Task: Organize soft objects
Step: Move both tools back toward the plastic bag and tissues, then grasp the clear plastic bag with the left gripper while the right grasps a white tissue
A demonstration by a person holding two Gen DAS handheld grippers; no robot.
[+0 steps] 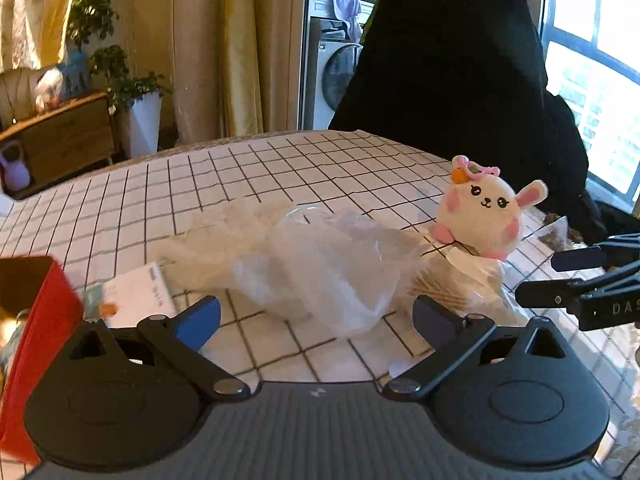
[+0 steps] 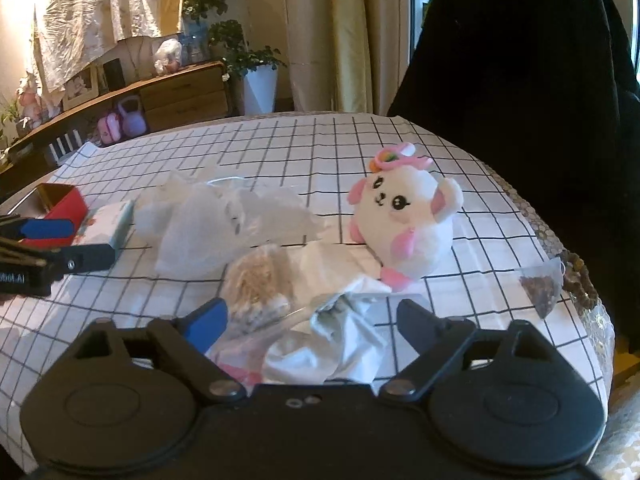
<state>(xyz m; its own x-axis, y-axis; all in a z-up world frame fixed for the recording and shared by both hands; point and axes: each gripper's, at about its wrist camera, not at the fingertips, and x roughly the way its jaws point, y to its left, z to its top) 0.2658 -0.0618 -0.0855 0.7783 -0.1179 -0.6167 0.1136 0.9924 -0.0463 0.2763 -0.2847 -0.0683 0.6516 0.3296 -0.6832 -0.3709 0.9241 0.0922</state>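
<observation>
Approach stage of the tidying, by the look of it: nothing lifted yet, both tools poised low over the clutter on the white, black-gridded tablecloth (image 2: 280, 136).

Left gripper (image 1: 316, 312): jaws spread wide, nothing pinched, framing the crumpled clear plastic bag (image 1: 312, 264) lying mid-table. Right gripper (image 2: 312, 320): jaws also spread, no pad pressing anything, straddling a white crumpled cloth-like wrapper (image 2: 328, 344) near the table's near edge, with a clear packet of tan strands (image 2: 256, 280) just beyond its blue pad.

Round white plush rabbit with pink cheeks and a pink bow (image 2: 404, 216): lying tilted towards the table's right edge, touching the packet heap, untouched by either tool. Small clear pouch of dark bits (image 2: 540, 284) at the right edge, well apart from the toy. Red open box (image 1: 36, 320) at the left edge, beside a pale flat carton (image 1: 136, 292); probably the place for gathered things, though not certain.

Next move, as judged: lower and close on a soft item. Thin film and limp cloth liable to slip or bunch, so a deep bite needed before lifting; rabbit likely easier, being plump and springy.
</observation>
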